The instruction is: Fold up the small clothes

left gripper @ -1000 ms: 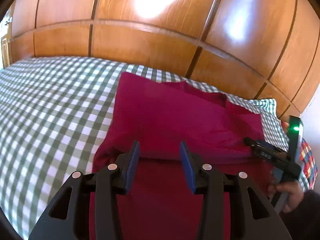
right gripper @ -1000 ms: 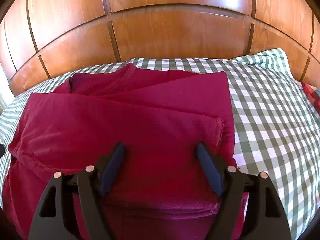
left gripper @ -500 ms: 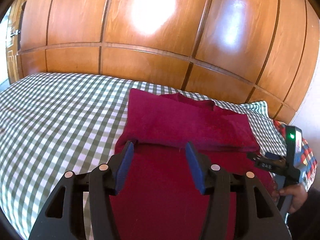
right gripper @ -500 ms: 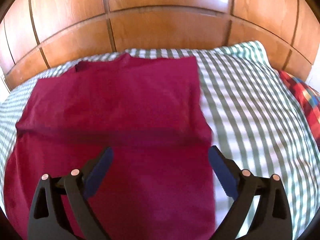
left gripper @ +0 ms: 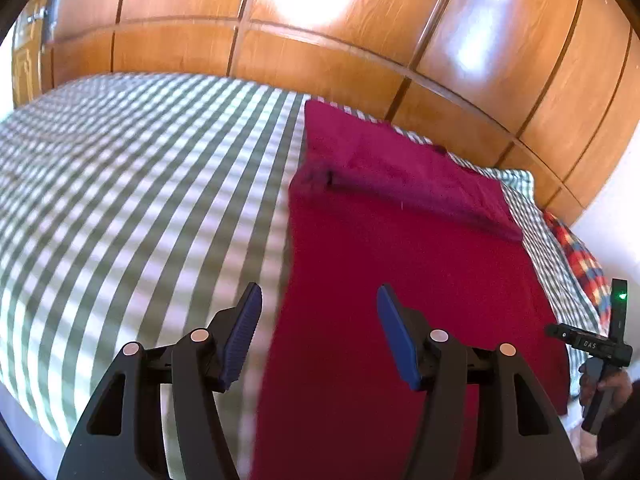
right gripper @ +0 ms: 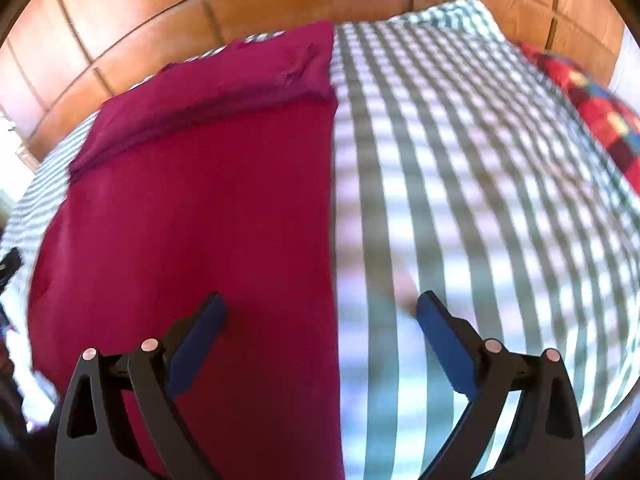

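Observation:
A dark red garment (left gripper: 400,272) lies flat on the checked bedspread (left gripper: 140,200), its far end folded over into a thicker band (left gripper: 400,172). My left gripper (left gripper: 318,308) hovers over the garment's left edge with its jaws opening and nothing pressed between the blue pads. In the right wrist view the same red garment (right gripper: 208,200) fills the left half. My right gripper (right gripper: 320,320) stands wide open over the garment's right edge, holding nothing. The right gripper's body, held by a hand (left gripper: 604,384), shows at the lower right of the left wrist view.
A wooden panelled wall (left gripper: 320,40) stands right behind the bed. A red, blue and yellow plaid cloth (right gripper: 592,104) lies at the bed's far right. The green-and-white bedspread (right gripper: 480,200) stretches wide on both sides of the garment.
Both grippers have drawn back from the folded far end toward the garment's near part, the left shifting to its left edge, the right to its right edge. Both have opened wider.

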A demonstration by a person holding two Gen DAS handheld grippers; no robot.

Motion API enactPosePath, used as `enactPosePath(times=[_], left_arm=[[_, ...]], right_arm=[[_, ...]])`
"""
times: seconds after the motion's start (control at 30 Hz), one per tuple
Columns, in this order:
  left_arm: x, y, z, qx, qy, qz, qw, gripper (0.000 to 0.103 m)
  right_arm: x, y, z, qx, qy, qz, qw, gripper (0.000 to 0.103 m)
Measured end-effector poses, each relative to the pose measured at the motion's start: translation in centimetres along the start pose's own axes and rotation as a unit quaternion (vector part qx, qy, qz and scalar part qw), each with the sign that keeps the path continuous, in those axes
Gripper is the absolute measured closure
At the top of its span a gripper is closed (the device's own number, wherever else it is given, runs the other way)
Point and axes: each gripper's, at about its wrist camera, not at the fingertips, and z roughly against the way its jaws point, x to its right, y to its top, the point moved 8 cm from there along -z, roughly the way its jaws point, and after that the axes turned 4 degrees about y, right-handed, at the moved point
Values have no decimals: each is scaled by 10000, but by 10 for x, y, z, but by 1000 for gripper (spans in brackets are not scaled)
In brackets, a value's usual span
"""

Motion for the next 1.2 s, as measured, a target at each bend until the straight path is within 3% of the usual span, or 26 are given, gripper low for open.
enactPosePath(times=[0.13, 0.23, 0.3, 0.37, 0.4, 0.47, 0.57, 0.63, 0.77, 0.87, 1.0, 1.13, 1.17, 1.2], left_arm=[[-13, -27, 11, -371, -345, 4, 9987, 44], [-13, -51, 19, -648, -629, 48, 9959, 44], [-10, -65, 19, -867, -776, 73, 9932, 49], [-5, -79, 18, -1066, -837, 21, 9908, 61], [-3, -84, 18, -1104, -778, -55, 9908, 65], [-5, -86, 18, -1157, -700, -53, 9908, 92], [-8, -78, 28, -1107, -1035, 209, 9882, 95], [-1, -63, 39, -990, -1464, 394, 9835, 95], [17, -17, 63, -452, -2165, 522, 9738, 95], [29, 15, 63, -196, -2402, 533, 9691, 95], [42, 63, 38, 19, -2452, 570, 9678, 95], [47, 97, -8, -192, -2092, 703, 9752, 95], [46, 101, -17, -259, -2002, 730, 9767, 91], [45, 109, -30, -345, -1914, 816, 9775, 82]], right_arm=[[-11, -38, 18, -305, 469, 54, 9984, 8], [-14, -62, 25, -472, 599, 31, 9971, 22], [-17, -76, 29, -574, 688, 22, 9960, 41], [-20, -83, 29, -642, 715, 75, 9953, 54], [-22, -86, 29, -677, 750, 105, 9948, 66], [-27, -86, 30, -736, 908, 137, 9931, 92], [-35, -71, 40, -559, 1167, 120, 9915, 93], [-41, -48, 51, -288, 1499, 7, 9883, 93], [-51, -2, 74, 269, 2026, -177, 9787, 93], [-56, 37, 74, 530, 2152, -265, 9748, 93], [-49, 86, 50, 561, 1939, -384, 9787, 93], [-41, 111, 21, 390, 1790, -477, 9819, 90], [-41, 117, 14, 345, 1754, -430, 9830, 87], [-40, 124, 10, 377, 1725, -393, 9835, 63]])
